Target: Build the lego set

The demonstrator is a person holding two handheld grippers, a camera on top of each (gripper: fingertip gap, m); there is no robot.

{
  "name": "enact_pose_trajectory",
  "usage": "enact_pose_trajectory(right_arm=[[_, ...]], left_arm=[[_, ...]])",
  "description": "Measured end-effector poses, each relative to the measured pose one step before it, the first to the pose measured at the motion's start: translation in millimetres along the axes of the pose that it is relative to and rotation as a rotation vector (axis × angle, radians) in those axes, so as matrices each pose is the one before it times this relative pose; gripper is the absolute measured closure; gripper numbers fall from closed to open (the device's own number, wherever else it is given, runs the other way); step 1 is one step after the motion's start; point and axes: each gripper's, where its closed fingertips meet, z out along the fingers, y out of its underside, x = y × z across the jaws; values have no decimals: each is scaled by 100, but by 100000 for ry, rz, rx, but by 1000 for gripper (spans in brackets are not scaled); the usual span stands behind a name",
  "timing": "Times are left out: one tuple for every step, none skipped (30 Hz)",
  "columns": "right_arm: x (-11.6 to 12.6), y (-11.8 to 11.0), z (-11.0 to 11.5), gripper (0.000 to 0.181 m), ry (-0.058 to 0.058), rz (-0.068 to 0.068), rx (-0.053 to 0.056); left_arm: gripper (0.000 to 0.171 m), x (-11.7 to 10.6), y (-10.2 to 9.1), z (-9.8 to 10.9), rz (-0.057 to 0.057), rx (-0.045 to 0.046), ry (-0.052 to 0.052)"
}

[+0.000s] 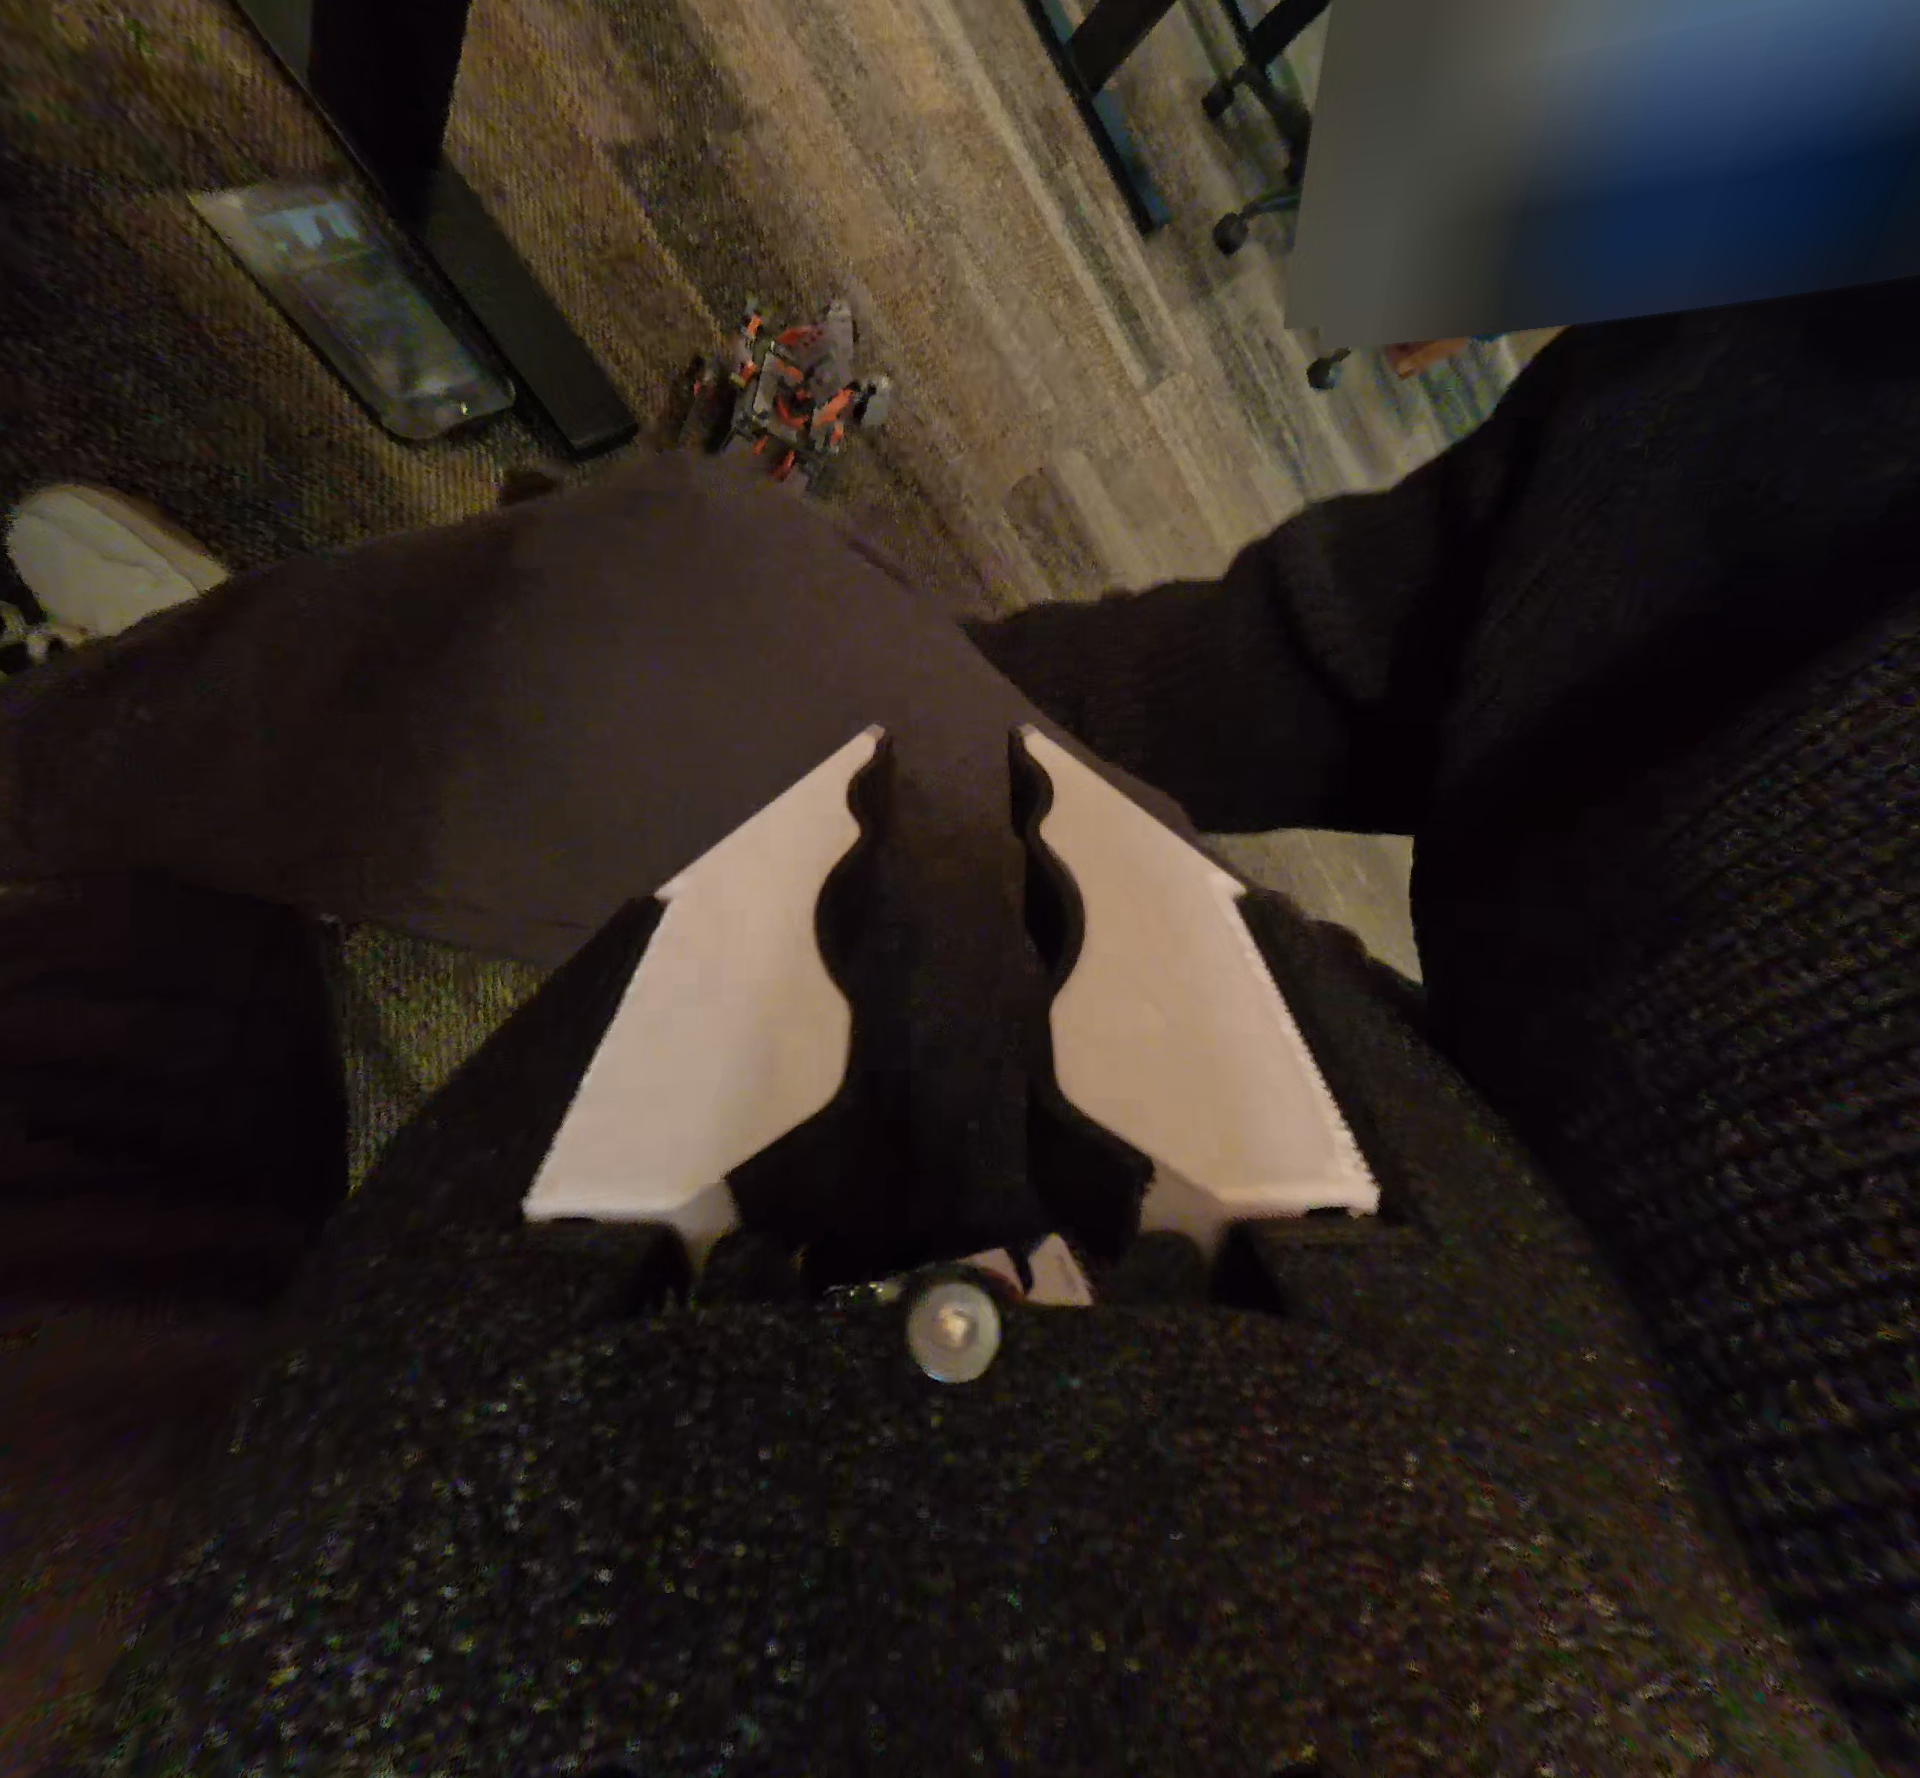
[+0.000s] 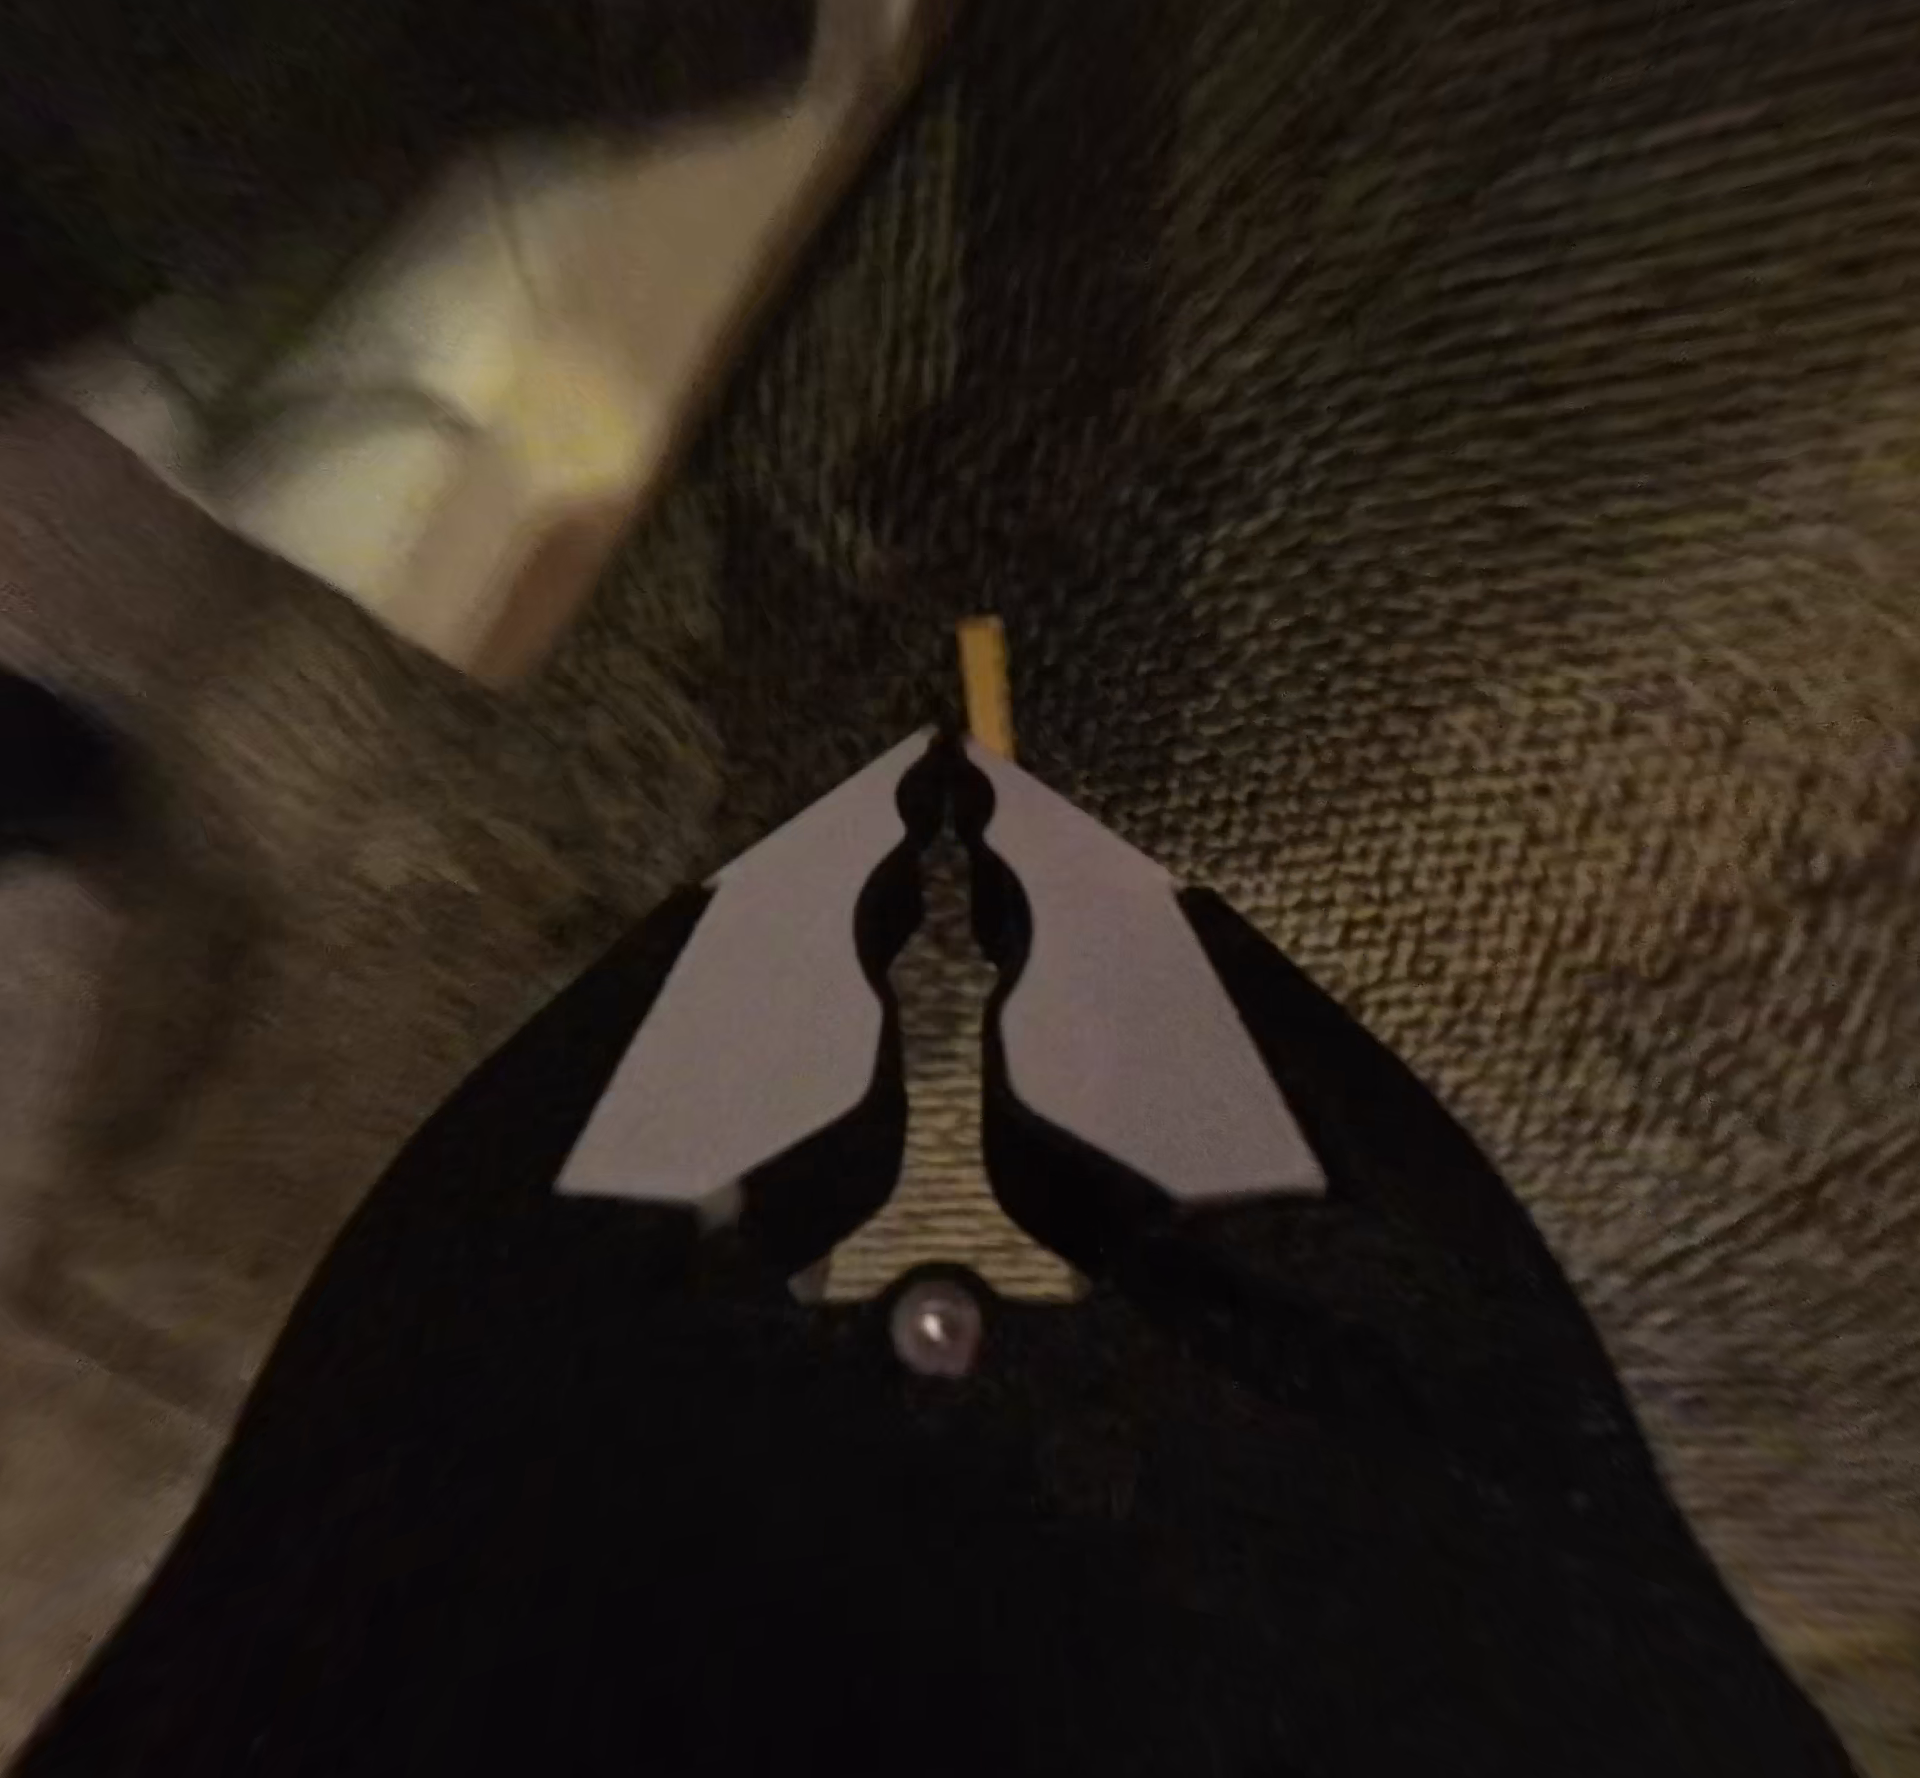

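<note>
In the left wrist view my left gripper [image 1: 951, 741] is open with a narrow gap and holds nothing. It hovers just above a person's dark trouser leg [image 1: 520, 689]. A dark knit sleeve [image 1: 1610, 845] lies to its right. In the right wrist view my right gripper [image 2: 951, 741] is shut on a small tan stick-like piece [image 2: 983, 679], which pokes out past the fingertips. It is held over woven brown carpet [image 2: 1455, 585]. The view is motion-blurred.
On the carpet ahead of the left gripper sits a small grey and orange brick-built model [image 1: 795, 393]. A clear plastic box [image 1: 353, 305] lies beside a black table leg [image 1: 416, 118]. A white shoe [image 1: 94, 554] shows at the left. A blurred pale object [image 2: 468, 398] lies left of the right gripper.
</note>
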Motion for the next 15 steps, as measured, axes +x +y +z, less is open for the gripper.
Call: enact_pose_trajectory(right_arm=[[-361, -1864, -3275, 181, -3701, 13749, 12507], [-959, -2349, -3703, 181, -5357, 13201, 13501], [-1567, -2751, -3953, 181, -6079, 11768, 13682], [-2202, -2988, -3912, 181, -6982, 10222, 12751], [-2751, -2926, -3593, 181, -7333, 8509, 10894], [-3261, -2706, -3206, 181, -6852, 7029, 8957], [-3747, -2400, -2758, 181, -7282, 6463, 7581], [-4090, -2029, -2279, 181, -8008, 6514, 6427], [-4149, -1510, -1781, 181, -7457, 5224, 5033], [-3875, -946, -1374, 181, -5793, 1448, 3385], [-3247, -337, -1041, 181, -2790, -3444, 1041], [-2053, 213, -857, 181, 1836, -8119, -1976], [-680, 587, -827, 181, 5867, -11242, -4204], [483, 915, -673, 181, 8693, -11700, -4348], [1291, 1190, -404, 181, 9719, -9862, -3087]], left_arm=[[149, 774, -450, -598, 1966, 2565, -72], [149, 882, -412, -650, 2164, 2681, 65], [149, 1003, -363, -683, 2216, 2680, 357], [149, 1075, -312, -702, 2291, 2669, 369], [149, 1137, -262, -689, 2481, 2690, 454], [149, 1184, -223, -654, 2525, 2588, 618], [149, 1186, -176, -583, 2412, 2274, 565], [149, 1229, -163, -536, 2456, 2046, 942], [149, 1281, -153, -487, 2439, 1892, 1481], [149, 1245, -135, -479, 2186, 1736, 1578], [149, 1089, -85, -501, 2172, 1492, 1021], [149, 948, -42, -551, 2721, 1248, 648], [149, 792, 3, -601, 3309, 1202, 565], [149, 502, 94, -598, 2932, 879, -274], [149, 248, 282, -535, 1943, 139, -619]])
